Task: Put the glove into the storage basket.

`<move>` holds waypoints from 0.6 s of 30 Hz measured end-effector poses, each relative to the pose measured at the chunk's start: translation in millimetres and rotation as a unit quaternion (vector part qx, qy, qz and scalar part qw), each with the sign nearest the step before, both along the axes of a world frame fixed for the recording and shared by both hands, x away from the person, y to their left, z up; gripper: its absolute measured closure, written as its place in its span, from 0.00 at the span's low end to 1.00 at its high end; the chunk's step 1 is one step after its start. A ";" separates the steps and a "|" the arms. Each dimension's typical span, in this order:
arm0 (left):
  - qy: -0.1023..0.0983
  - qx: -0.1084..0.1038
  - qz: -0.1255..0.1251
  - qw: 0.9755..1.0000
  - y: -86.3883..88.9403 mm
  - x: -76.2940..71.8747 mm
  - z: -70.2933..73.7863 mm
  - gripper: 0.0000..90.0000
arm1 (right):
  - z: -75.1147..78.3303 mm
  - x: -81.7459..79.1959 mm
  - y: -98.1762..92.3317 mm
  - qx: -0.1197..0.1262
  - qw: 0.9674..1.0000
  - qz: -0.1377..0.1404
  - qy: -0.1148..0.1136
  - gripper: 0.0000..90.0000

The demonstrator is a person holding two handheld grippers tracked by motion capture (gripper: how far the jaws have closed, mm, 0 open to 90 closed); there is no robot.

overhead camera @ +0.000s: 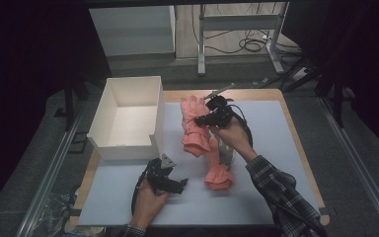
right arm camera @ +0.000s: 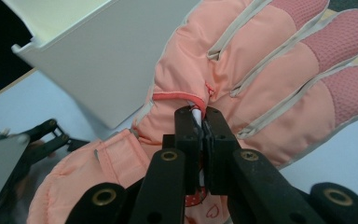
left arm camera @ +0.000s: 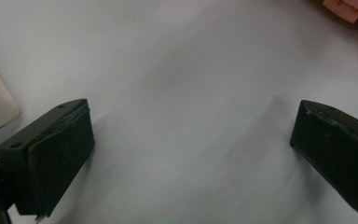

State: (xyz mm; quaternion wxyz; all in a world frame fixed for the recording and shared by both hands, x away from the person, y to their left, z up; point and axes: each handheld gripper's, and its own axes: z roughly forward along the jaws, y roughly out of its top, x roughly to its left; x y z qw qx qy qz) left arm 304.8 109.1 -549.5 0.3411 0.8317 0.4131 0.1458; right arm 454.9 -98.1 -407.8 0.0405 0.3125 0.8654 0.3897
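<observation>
Left tongs: left gripper (overhead camera: pixel 181 184) is resting low on the white mat (overhead camera: pixel 271 148) at about 7 o'clock, just below the box; in the left gripper view its jaws are standing wide apart with only bare mat between them (left arm camera: pixel 186 135), holding nothing.

Box: white box (overhead camera: pixel 128 116) is sitting open-topped at about 10 o'clock on the mat, apparently empty inside.

Lifted glove: pink glove (overhead camera: pixel 194 126) is hanging just right of the box wall, near 12 o'clock, fingers pointing away from the person, cuff drooping toward the mat.

Right tongs: right gripper (right arm camera: pixel 202 122) is pinching a fold on the back of the pink glove (right arm camera: pixel 261 70), jaws pressed almost together on fabric and a white tag.

Second glove: another pink glove (overhead camera: pixel 218 173) is lying flat on the mat at about 5 o'clock, partly beside the right forearm.

Step in hand: I judge the lifted glove is being carried toward the box.

Next move: swinging it left over the near wall, high enough for the cuff to clear the rim, then parting the jaws.

In the way: box's right wall is standing between glove and opening; the thin pinch could be slipping.
</observation>
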 end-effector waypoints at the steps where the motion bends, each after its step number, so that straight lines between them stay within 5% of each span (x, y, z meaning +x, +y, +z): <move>1: 0.000 0.000 0.000 1.000 0.0 0.0 0.0 0.00 | 0.7 -3.2 -3.4 0.000 1.000 -0.001 0.001 0.95; 18: 0.000 0.001 0.000 1.000 0.0 -0.1 0.2 0.00 | 3.8 -53.8 -62.2 -0.009 1.000 -0.020 -0.002 0.95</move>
